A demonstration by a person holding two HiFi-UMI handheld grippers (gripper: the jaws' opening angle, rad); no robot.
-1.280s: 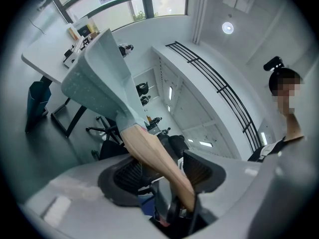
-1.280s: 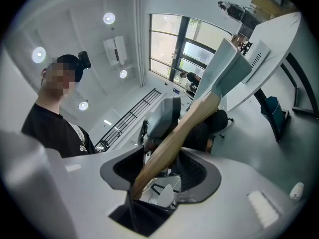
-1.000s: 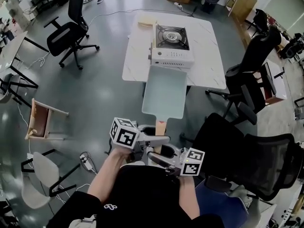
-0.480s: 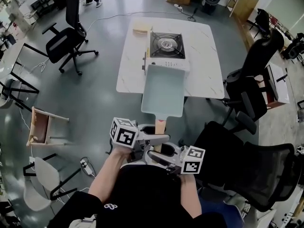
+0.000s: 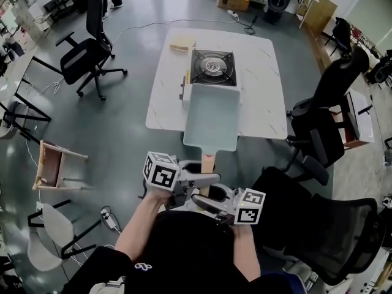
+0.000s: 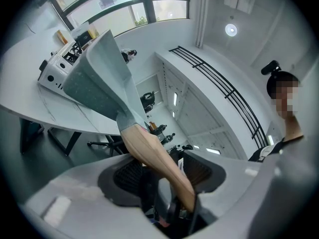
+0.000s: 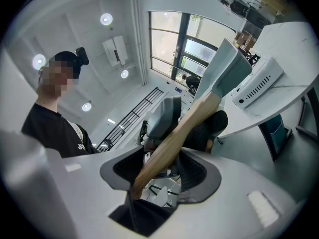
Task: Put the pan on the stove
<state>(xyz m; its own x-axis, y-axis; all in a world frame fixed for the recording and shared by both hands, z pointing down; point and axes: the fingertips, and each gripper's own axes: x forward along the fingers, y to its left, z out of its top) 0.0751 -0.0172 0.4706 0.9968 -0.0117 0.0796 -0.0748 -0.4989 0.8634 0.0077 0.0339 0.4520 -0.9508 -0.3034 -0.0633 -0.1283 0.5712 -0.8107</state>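
The pan [image 5: 211, 116] is a pale green rectangular one with a wooden handle [image 5: 207, 162], held level out in front of me. In the head view its far end overlaps the front of the portable gas stove [image 5: 212, 66] on the white table [image 5: 260, 97]. My left gripper [image 5: 206, 178] and right gripper [image 5: 201, 199] are both shut on the handle from opposite sides. The left gripper view shows the handle [image 6: 155, 158] crossing the left gripper [image 6: 162, 176], with the pan [image 6: 99, 78] and stove [image 6: 56, 69] beyond. The right gripper view shows the handle [image 7: 175, 136] in the right gripper [image 7: 162, 172], below the pan [image 7: 227, 66].
A wooden board [image 5: 182, 41] lies on the table's far left corner. Black office chairs stand at the right [image 5: 321, 146] and far left [image 5: 86, 48]. A small wooden chair [image 5: 52, 164] and a white one [image 5: 52, 231] stand on the floor to my left.
Both grippers and the pan have moved forward toward the table. The pan's far end, which hung short of the stove, now overlaps its front.
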